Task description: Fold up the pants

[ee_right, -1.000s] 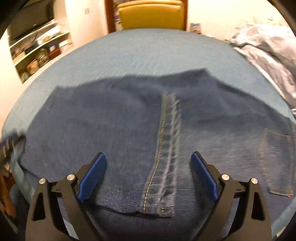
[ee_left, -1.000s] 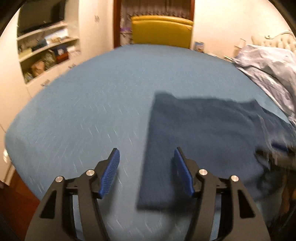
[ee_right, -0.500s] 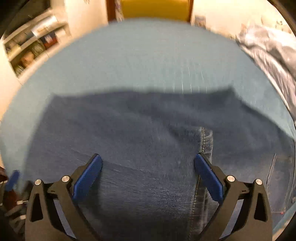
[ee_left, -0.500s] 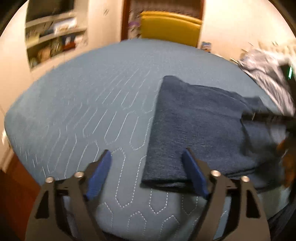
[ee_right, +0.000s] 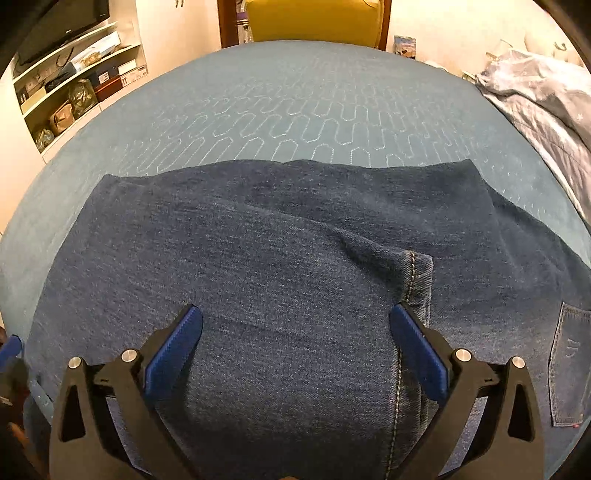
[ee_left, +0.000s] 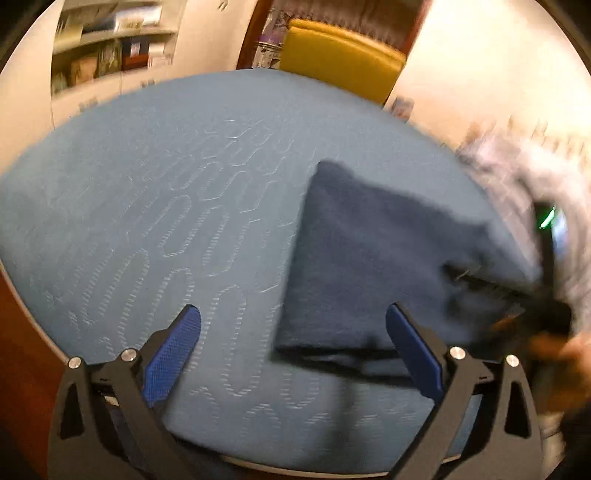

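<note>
Dark blue denim pants [ee_right: 280, 266] lie folded on the blue quilted bed [ee_right: 295, 110]. A hemmed leg end with yellow stitching [ee_right: 415, 280] lies on top, and a back pocket [ee_right: 569, 365] shows at the right. My right gripper [ee_right: 295, 354] is open and empty, low over the pants. In the left wrist view the pants [ee_left: 369, 266] lie right of centre with their left folded edge near the bed's front. My left gripper [ee_left: 293, 354] is open and empty over the bed's front edge, its right finger by the pants' near corner.
A yellow chair [ee_right: 314, 18] stands beyond the bed's far edge. Shelves with boxes [ee_right: 74, 88] line the left wall. A crumpled pale grey duvet [ee_right: 543, 99] lies at the right. The right gripper and hand show blurred in the left wrist view [ee_left: 546, 317].
The leg end has been laid over the pants and released. Both grippers opened wider. The left gripper drew back toward the bed's front edge and turned left. The right gripper shifted left.
</note>
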Available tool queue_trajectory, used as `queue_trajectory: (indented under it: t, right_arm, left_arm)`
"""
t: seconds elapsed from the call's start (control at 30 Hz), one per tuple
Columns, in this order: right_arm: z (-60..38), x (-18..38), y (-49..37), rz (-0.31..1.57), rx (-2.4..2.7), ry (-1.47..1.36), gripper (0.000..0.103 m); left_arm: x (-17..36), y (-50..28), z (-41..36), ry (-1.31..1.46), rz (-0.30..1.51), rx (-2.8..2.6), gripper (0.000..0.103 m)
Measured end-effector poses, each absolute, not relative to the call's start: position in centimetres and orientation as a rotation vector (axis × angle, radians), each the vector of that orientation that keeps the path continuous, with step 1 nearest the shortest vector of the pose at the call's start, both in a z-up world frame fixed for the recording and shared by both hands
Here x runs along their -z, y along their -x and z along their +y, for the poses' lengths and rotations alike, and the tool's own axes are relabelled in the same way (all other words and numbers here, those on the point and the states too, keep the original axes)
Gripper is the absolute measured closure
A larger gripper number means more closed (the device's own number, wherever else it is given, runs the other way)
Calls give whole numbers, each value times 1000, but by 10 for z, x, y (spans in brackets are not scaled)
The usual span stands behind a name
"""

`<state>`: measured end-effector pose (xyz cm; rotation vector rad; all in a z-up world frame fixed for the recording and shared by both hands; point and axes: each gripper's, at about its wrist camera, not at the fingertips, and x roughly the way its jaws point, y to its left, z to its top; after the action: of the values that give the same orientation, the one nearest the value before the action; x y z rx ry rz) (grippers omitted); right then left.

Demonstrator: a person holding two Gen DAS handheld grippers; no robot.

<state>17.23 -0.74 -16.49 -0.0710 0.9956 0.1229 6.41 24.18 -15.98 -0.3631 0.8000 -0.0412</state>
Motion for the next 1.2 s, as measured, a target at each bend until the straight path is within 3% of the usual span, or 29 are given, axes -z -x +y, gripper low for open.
queue_trajectory:
  t: [0.1, 0.2, 0.3, 0.33, 0.63, 0.87, 0.93, 1.03, 1.2]
  right_arm:
    - [-4, 166, -167, 979, -118, 86, 4]
    - [1, 169, -157, 967, -127, 89, 4]
    - [-1, 169, -158, 962, -132, 91, 4]
    - [0, 168, -159, 962, -132, 90, 4]
    - [-28, 131, -153, 890, -41, 80, 5]
    - [-63, 167, -171, 1017, 11, 16, 6]
    - [-62, 165, -172, 1025, 7, 22, 6]
    - [-61, 162, -178, 1054, 14, 29, 5]
    - [-51, 120, -172, 975, 128, 122, 5]
  left_arm:
    - [157, -68, 237, 344, 814, 98, 28]
    - [167, -72, 238, 389, 861, 128, 38]
    - [174, -69, 254, 493, 842, 163, 43]
    - [176, -68, 260, 524, 845, 174, 49]
    - [178, -66, 266, 557, 843, 214, 52]
    - [185, -66, 278, 734, 861, 257, 54]
    - [192, -68, 288, 815, 873, 255, 67]
    - [196, -71, 293, 836, 888, 263, 80]
    - [192, -68, 295, 855, 868, 286, 88]
